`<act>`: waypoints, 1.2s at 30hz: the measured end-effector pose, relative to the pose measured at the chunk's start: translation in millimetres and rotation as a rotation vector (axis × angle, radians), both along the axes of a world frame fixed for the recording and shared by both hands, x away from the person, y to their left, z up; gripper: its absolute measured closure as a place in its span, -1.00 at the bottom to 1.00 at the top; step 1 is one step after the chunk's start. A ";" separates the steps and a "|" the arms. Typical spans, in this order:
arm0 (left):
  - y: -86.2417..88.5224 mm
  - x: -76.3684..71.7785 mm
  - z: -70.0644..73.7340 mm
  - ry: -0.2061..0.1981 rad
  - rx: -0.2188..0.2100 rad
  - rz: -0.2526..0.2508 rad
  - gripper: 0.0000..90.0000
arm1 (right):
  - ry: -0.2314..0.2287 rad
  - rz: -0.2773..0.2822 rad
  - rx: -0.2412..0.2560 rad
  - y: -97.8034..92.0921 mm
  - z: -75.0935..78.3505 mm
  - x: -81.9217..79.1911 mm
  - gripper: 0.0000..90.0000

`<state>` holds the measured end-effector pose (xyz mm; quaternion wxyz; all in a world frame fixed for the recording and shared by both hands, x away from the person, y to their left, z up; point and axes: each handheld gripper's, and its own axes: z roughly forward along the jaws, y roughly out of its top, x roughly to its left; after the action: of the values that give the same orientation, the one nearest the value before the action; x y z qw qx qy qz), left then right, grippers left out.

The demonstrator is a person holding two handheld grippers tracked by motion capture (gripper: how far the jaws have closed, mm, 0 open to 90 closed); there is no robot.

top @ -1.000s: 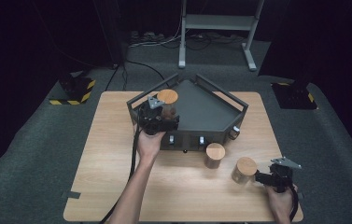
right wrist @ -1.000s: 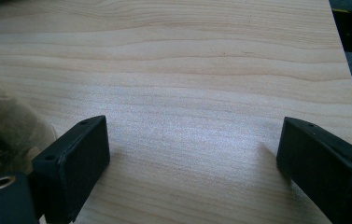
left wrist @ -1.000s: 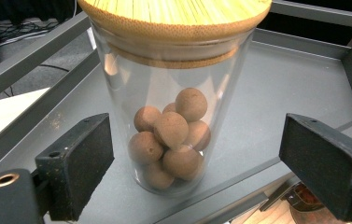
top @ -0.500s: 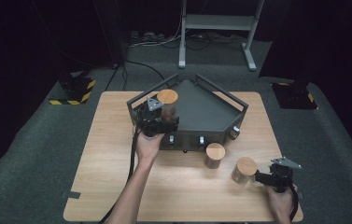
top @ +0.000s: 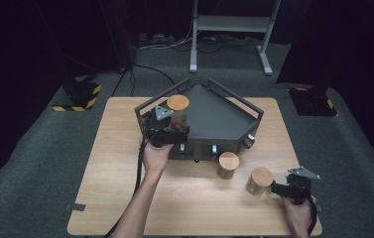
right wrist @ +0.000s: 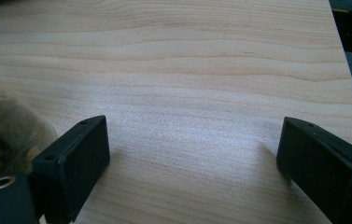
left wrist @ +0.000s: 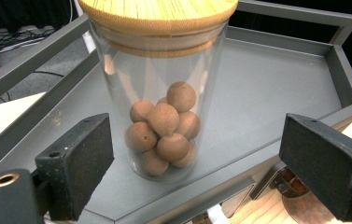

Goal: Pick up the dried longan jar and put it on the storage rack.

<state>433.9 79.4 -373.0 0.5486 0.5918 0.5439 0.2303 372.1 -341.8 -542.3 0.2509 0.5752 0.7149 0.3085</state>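
From above, the left gripper (top: 170, 130) sits at the near left edge of the dark five-sided tray (top: 224, 116), right up against a bamboo-lidded glass jar (top: 178, 113) that stands upright in the tray's left corner. The right gripper (top: 280, 188) rests low on the wooden table (top: 120, 148), just beside a second jar (top: 260, 180); a third jar (top: 228, 164) waits in front of the tray. So I'd judge one jar placed, two left.

In the left gripper view, the left gripper (left wrist: 197, 163) has its jaws spread wide, either side of the jar (left wrist: 160, 93) without touching it. Brown balls (left wrist: 162, 133) fill its bottom. The lid's top is cut off.

In the right gripper view, the right gripper (right wrist: 192, 163) is likewise spread, with bare table (right wrist: 201, 93) between the jaws. A blurred jar (right wrist: 1, 126) sits at the left edge, its contents hard to make out.
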 end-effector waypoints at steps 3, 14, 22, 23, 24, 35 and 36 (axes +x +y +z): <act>1.2 -1.7 0.5 -0.002 0.012 -0.002 -0.79 | -0.001 0.002 -0.002 -0.2 0.0 0.1 -0.80; 6.6 -8.7 2.3 -0.012 0.003 -0.007 -0.79 | 0.000 0.000 0.000 0.0 0.0 0.0 -0.80; 9.5 -12.7 3.1 -0.017 -0.008 -0.008 -0.79 | 0.000 0.000 0.000 0.0 0.0 0.0 -0.80; 10.0 -13.3 2.9 -0.016 -0.005 -0.011 -0.79 | -0.001 0.001 -0.001 -0.1 0.0 0.1 -0.80; 10.1 -13.7 2.7 -0.017 -0.006 -0.011 -0.79 | 0.000 0.000 0.000 0.0 0.0 0.0 -0.80; 15.6 -21.0 1.7 -0.017 -0.015 -0.015 -0.79 | 0.000 0.000 0.000 0.0 0.0 0.0 -0.80; 16.3 -21.4 1.5 -0.016 -0.011 -0.017 -0.79 | -0.001 0.002 -0.002 -0.2 0.0 0.1 -0.80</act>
<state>412.5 95.7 -371.5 0.5581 0.5914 0.5359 0.2271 372.2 -342.0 -542.3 0.2515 0.5741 0.7155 0.3085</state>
